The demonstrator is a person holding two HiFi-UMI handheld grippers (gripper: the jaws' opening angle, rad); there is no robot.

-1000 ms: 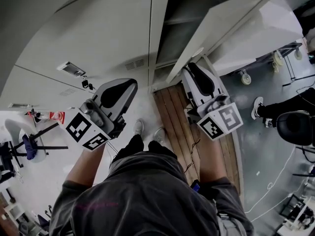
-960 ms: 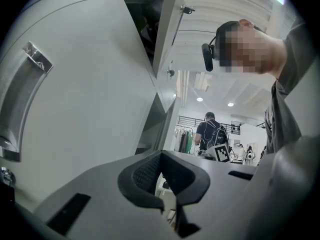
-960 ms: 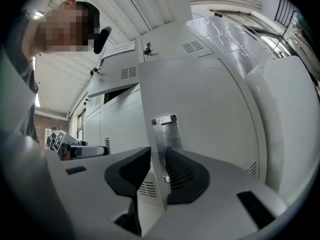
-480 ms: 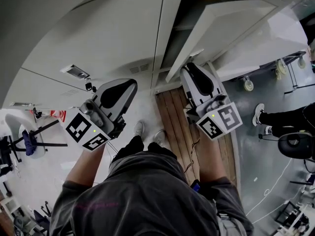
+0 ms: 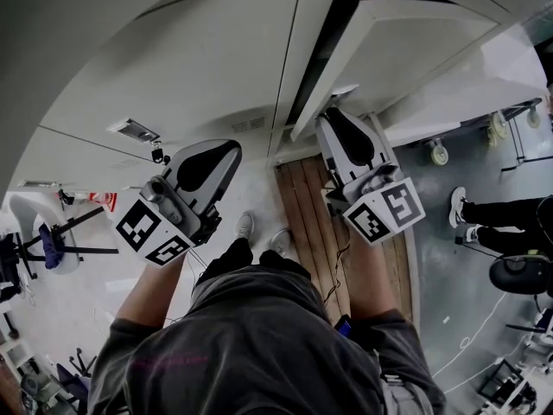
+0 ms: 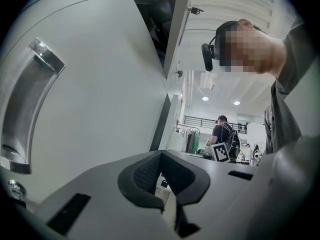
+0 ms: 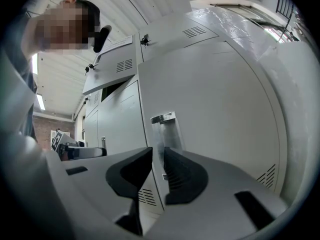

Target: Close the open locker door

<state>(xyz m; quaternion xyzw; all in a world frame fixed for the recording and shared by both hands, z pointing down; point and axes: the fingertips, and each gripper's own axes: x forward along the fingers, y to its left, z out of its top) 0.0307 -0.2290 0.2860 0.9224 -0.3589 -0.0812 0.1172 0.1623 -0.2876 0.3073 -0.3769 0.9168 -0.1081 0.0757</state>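
Note:
The open white locker door (image 5: 406, 50) juts out from the dark locker opening (image 5: 315, 67); it fills the right gripper view (image 7: 215, 109), with a recessed handle (image 7: 167, 129) near its edge. My right gripper (image 5: 333, 118) is at the door's free edge. Its jaws (image 7: 154, 159) have just been closing and stand a narrow gap apart, with the edge showing through the gap; I cannot see the pads pressing on it. My left gripper (image 5: 232, 147) is shut on nothing (image 6: 160, 156). It faces the closed neighbouring door (image 5: 199, 67) with its metal handle (image 6: 27, 101).
Wooden planks (image 5: 311, 206) lie on the floor below the open locker. A wheeled cart (image 5: 439, 152), a seated person's legs (image 5: 484, 210) and an office chair (image 5: 518, 275) are at the right. A stool (image 5: 43, 245) stands at the left.
The dark locker opening has narrowed as the door swung a little toward the locker. The right gripper moved with the door's edge. The left gripper has kept still.

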